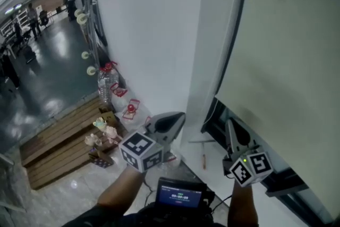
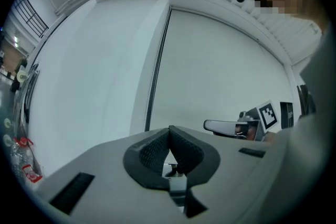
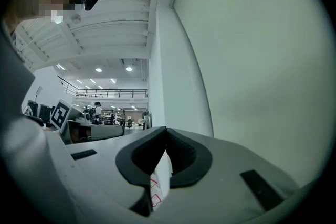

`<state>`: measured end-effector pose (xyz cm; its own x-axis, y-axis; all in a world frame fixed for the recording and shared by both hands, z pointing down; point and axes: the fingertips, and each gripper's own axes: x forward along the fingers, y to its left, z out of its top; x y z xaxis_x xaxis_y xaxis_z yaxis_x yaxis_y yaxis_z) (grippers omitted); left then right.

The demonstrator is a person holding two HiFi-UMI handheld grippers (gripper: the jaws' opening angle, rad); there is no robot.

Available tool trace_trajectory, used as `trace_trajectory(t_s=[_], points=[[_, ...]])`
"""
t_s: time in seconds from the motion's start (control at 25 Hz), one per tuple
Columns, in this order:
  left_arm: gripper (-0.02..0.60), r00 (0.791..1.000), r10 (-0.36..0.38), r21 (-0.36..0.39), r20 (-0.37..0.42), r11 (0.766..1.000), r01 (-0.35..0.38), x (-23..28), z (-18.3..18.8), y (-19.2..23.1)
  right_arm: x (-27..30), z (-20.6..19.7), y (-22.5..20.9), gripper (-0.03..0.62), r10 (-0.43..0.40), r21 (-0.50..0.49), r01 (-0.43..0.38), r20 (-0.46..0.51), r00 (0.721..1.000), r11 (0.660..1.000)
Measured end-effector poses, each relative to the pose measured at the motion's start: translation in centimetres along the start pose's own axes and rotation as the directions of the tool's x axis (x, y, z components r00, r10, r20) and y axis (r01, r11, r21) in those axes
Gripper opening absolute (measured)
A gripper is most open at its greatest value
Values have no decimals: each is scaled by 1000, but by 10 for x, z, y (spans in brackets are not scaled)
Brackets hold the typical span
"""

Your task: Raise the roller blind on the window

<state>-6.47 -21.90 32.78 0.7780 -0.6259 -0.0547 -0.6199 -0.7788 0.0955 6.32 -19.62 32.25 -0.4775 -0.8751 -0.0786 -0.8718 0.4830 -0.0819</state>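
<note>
Pale cream fabric roller blind (image 1: pixel 287 50) hangs ahead and rightward of the left gripper (image 1: pixel 179 116) and right gripper (image 1: pixel 229 125); both jaws closed, empty.

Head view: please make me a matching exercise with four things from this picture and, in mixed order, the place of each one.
Things:
1. roller blind
2. water bottles
3. lit screen
4. wooden planks

Places:
A. standing against the white wall, left of centre
B. bottom edge, centre
C. hanging at the far right
D. lying flat at the lower left

Pairs: 1-C; 2-A; 3-B; 4-D
</note>
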Motion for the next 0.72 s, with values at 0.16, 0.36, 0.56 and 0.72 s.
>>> trace_trajectory(t_s=[0.16,0.36,0.56,0.72], points=[[-9,1000,23,4,11,1000,-23,24,6,0,10,8,-25,2,34,-2,-34,15,999,999],[-9,998,61,14,6,998,-61,50,12,-6,16,23,-55,2,72,-2,-72,31,997,997],[-9,996,90,35,2,995,-90,63,12,-2,34,23,-74,4,105,1,-105,35,994,994],[-9,990,139,40,-4,990,-138,66,8,3,53,22,-82,29,150,-22,-150,19,988,988]])
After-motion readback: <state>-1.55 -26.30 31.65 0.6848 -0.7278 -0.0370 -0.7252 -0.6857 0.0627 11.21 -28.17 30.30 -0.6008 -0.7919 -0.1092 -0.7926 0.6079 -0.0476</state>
